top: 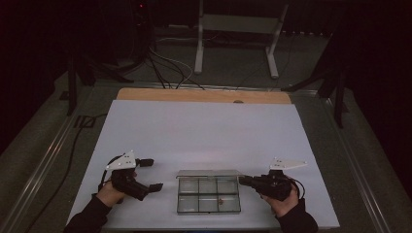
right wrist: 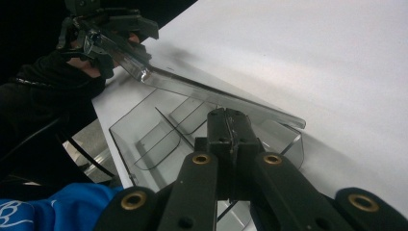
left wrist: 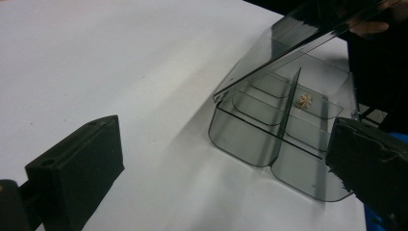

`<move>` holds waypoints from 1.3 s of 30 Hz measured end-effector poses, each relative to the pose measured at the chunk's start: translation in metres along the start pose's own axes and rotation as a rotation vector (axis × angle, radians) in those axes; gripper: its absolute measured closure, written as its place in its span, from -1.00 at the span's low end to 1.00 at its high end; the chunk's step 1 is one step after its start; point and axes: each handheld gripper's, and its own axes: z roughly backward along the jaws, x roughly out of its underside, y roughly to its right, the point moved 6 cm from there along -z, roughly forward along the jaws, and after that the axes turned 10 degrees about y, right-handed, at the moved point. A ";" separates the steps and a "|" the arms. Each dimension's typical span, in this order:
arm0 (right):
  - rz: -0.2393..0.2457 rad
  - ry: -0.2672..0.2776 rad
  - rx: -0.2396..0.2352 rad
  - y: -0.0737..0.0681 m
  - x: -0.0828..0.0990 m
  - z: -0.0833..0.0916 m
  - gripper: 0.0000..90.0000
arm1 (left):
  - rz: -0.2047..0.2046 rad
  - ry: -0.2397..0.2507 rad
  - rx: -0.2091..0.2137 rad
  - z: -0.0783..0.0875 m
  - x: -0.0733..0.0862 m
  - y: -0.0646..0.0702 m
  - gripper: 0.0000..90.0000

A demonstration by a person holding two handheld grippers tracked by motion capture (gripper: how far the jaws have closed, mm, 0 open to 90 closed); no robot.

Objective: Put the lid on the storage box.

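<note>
A clear plastic box (top: 209,203) with several compartments sits near the front of the white sheet. Its lid (top: 209,173) is tilted up from the back edge. One compartment holds a small tan object (top: 220,199), and it shows in the left gripper view as the tan object (left wrist: 304,100). My left gripper (top: 150,174) is open, left of the box and apart from it; in its own view the left gripper (left wrist: 221,149) faces the box (left wrist: 269,144) with nothing between its jaws. My right gripper (top: 242,180) is shut at the box's right side. In its own view the right gripper (right wrist: 228,118) has its tip against the raised lid (right wrist: 192,89); no part of the lid lies between its jaws.
The white sheet (top: 204,131) covers the table, with a wooden strip (top: 204,95) along its back edge. Beyond it are metal stand legs (top: 199,48) and cables (top: 165,68) on the dark floor. Blue cloth (right wrist: 43,207) shows at the lower left of the right gripper view.
</note>
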 end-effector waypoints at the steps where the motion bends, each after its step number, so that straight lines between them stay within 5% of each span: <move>1: 0.001 -0.001 0.000 0.000 0.000 0.000 1.00 | 0.001 0.000 0.004 0.000 0.000 0.001 -0.97; 39: 0.035 -0.061 0.012 -0.008 0.018 0.005 1.00 | 0.016 0.037 0.022 0.001 -0.002 0.000 -0.97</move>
